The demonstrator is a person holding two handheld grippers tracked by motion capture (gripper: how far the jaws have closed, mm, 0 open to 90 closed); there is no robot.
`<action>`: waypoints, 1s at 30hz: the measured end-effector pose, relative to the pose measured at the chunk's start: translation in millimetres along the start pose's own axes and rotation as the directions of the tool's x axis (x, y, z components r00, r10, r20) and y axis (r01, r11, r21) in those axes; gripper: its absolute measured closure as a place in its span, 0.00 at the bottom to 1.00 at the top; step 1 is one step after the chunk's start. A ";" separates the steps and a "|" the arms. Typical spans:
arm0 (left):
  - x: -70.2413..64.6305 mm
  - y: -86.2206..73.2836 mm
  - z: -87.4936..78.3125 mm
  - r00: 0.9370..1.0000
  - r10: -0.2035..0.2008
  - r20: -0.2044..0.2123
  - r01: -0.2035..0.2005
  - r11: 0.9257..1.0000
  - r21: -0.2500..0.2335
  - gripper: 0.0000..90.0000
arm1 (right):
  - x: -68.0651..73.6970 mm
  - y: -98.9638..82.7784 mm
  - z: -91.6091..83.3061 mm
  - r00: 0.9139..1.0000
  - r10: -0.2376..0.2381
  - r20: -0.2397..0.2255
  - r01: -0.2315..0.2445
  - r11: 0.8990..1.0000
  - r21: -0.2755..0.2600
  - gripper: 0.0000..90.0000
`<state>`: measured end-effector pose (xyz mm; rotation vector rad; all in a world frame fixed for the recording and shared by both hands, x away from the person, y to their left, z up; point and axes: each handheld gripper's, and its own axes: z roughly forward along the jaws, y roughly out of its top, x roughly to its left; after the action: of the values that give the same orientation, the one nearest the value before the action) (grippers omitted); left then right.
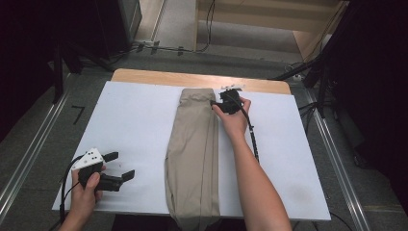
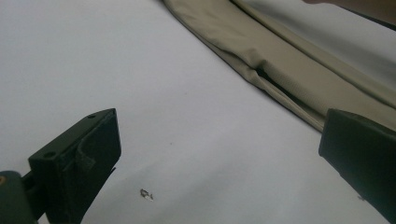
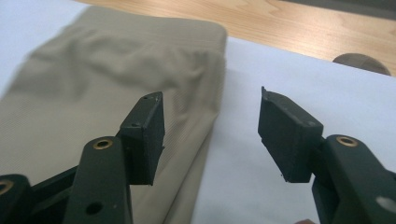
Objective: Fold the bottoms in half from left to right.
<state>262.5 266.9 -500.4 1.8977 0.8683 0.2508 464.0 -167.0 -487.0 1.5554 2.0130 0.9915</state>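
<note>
Hanging off table's near edge, trousers (image 1: 192,159) bottom cut off; right tool (image 1: 217,102) open.

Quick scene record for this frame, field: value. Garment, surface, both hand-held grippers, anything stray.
garment: beige trousers, folded lengthwise into a narrow strip, waistband at the far end, lying flat
surface: white sheet over a wooden table
left hand-held gripper: jaws open, nothing between them, over the sheet at the near left, apart from the trousers
right hand-held gripper: jaws open, nothing between them, above the waistband's right edge
stray: small metal bit on the sheet near the left hand-held gripper
cable: trails from the right hand-held gripper along the forearm
</note>
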 end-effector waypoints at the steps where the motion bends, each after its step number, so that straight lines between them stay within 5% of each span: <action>1: 0.0 0.0 0.0 1.000 0.000 0.000 0.000 1.000 0.000 0.00 | 2.1 -3.5 -8.9 1.000 -0.016 -0.010 0.016 1.000 -0.009 0.44; 4: -4.3 1.0 -1.6 1.000 0.020 -0.006 -0.021 1.000 -0.003 0.00 | 6.3 -13.1 -28.9 0.998 -0.047 -0.039 0.046 0.998 -0.033 0.45; 5: -6.1 1.2 -2.3 1.000 0.020 -0.005 -0.020 1.000 -0.007 0.00 | 10.4 -26.5 -49.5 0.995 -0.073 -0.065 0.070 0.996 -0.046 0.46; 6: -11.0 1.4 -2.9 1.000 -0.007 0.026 0.008 1.000 -0.020 0.00 | 12.8 -34.4 -59.3 0.994 -0.090 -0.068 0.086 0.995 -0.047 0.47; 9: -20.6 2.5 -1.2 0.999 -0.002 0.036 0.002 1.000 -0.019 0.07 | 17.9 -52.5 -77.8 0.989 -0.131 -0.067 0.128 0.991 -0.049 0.48; 15: -75.4 -1.4 10.5 0.998 0.039 0.052 -0.041 0.998 0.044 0.33 | 40.2 -125.5 -136.8 0.971 -0.181 -0.158 0.177 0.983 -0.038 0.53; 16: -75.4 -1.4 10.5 0.998 0.039 0.052 -0.041 0.998 0.044 0.37 | 45.1 -136.0 -144.8 0.966 -0.190 -0.174 0.187 0.982 -0.033 0.53; 19: -106.2 -12.7 16.1 0.995 0.036 0.093 -0.044 0.995 0.085 0.45 | 58.5 -165.7 -165.5 0.951 -0.214 -0.223 0.213 0.977 -0.026 0.55; 24: -134.7 -25.3 25.6 0.994 0.013 0.112 -0.028 0.990 0.135 0.47 | 73.2 -204.5 -191.4 0.940 -0.218 -0.264 0.226 0.974 -0.002 0.59; 30: -155.8 -30.3 35.3 0.997 0.066 0.036 -0.071 0.984 0.164 0.50 | 78.9 -226.2 -208.9 0.938 -0.159 -0.308 0.171 0.985 0.010 0.61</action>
<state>154.5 146.0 -513.2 2.0827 0.8250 0.1959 147.1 -180.0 -507.9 1.2850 2.3392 1.1944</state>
